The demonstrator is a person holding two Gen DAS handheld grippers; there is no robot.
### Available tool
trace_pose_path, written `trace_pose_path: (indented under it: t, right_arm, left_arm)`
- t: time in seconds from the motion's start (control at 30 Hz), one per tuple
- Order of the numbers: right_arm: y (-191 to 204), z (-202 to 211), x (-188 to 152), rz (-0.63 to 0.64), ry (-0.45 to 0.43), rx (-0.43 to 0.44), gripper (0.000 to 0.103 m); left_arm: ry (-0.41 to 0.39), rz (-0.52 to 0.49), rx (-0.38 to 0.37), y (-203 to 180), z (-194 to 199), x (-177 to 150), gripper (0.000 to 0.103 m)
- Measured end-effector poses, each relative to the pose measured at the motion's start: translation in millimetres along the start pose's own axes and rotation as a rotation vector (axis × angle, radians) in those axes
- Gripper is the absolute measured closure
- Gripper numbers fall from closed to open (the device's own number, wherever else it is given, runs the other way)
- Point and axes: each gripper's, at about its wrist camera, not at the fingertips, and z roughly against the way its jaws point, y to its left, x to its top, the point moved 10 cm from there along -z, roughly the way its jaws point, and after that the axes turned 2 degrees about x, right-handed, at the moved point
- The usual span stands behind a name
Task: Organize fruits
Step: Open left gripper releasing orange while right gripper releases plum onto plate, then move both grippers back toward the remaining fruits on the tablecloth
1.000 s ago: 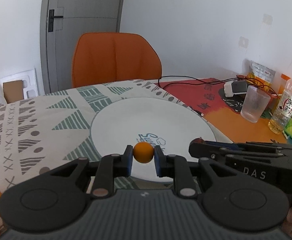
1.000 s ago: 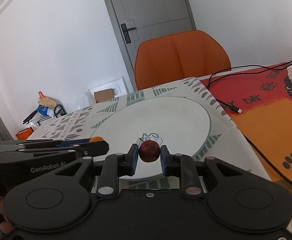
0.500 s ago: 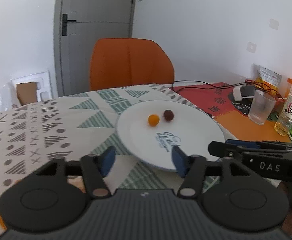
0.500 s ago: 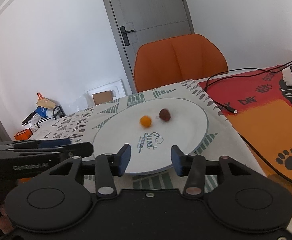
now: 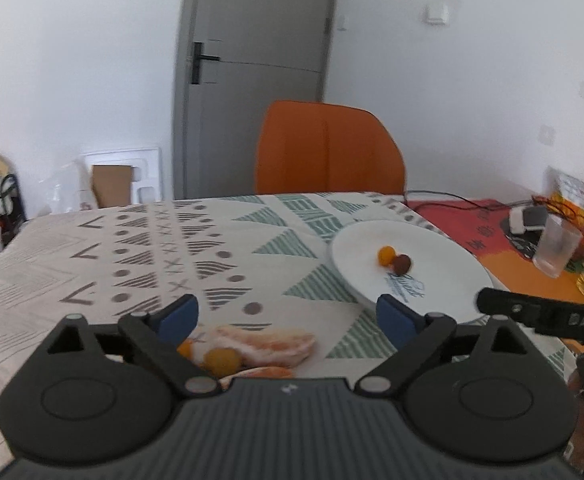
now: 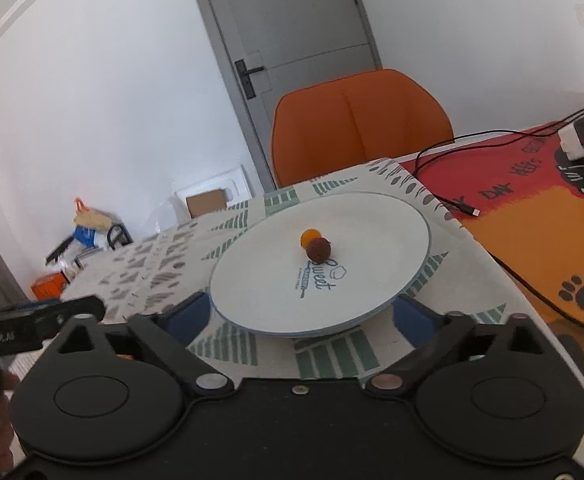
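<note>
Left wrist view first: we've got clutter along the far wall on the left, a cardboard-and-foam box (image 5: 126, 182), the grey door (image 5: 252, 80), then the orange chair (image 5: 327, 148) pushed up to the table, and way over on the right a ribbed plastic cup (image 5: 553, 246) on the red-orange mat (image 5: 491, 236). Nothing really blocks the way to the white plate (image 5: 443, 276), which sits on the patterned tablecloth (image 5: 140, 256) off to the right of our left gripper (image 5: 288, 316). Its jaws have just been opening and now stand spread wide with nothing between them. Right under its left blue pad there's a heap of small orange fruits (image 5: 222, 360) in what looks like a crinkly clear bag (image 5: 268, 342), kinda blurry. On the plate, a little round orange fruit (image 5: 385, 255) and a dark red-brown fruit (image 5: 403, 264) sit touching each other, well ahead of the fingers. The other tool's black body pokes in from the right. In the right wrist view, our right gripper (image 6: 301, 316) has also just been opening, spread wide and empty, its blue pads flanking the near rim of the plate. The two fruits lie near the plate's middle, just above the printed "Sweet" logo (image 6: 319, 278). A black cable (image 6: 443, 196) snakes across the mat beside it.
</note>
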Motion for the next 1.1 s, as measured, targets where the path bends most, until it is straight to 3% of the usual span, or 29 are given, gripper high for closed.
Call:
trace_pose_path:
  t: [0.2,0.7,1.1]
  right_arm:
    - [12,13,3,0.024,-0.034,-0.044,0.000]
    - [66,27,4,0.100,-0.057,0.054,0.000]
    - [87,20,-9,0.127,-0.006,0.098,0.000]
  left_arm:
    - [-0.014,0.028,0.011,20,24,-6,0.008]
    - [-0.054,0.071,0.105,75,72,-13,0.007]
    - [-0.045,0.114,0.162,109,82,-31,0.007]
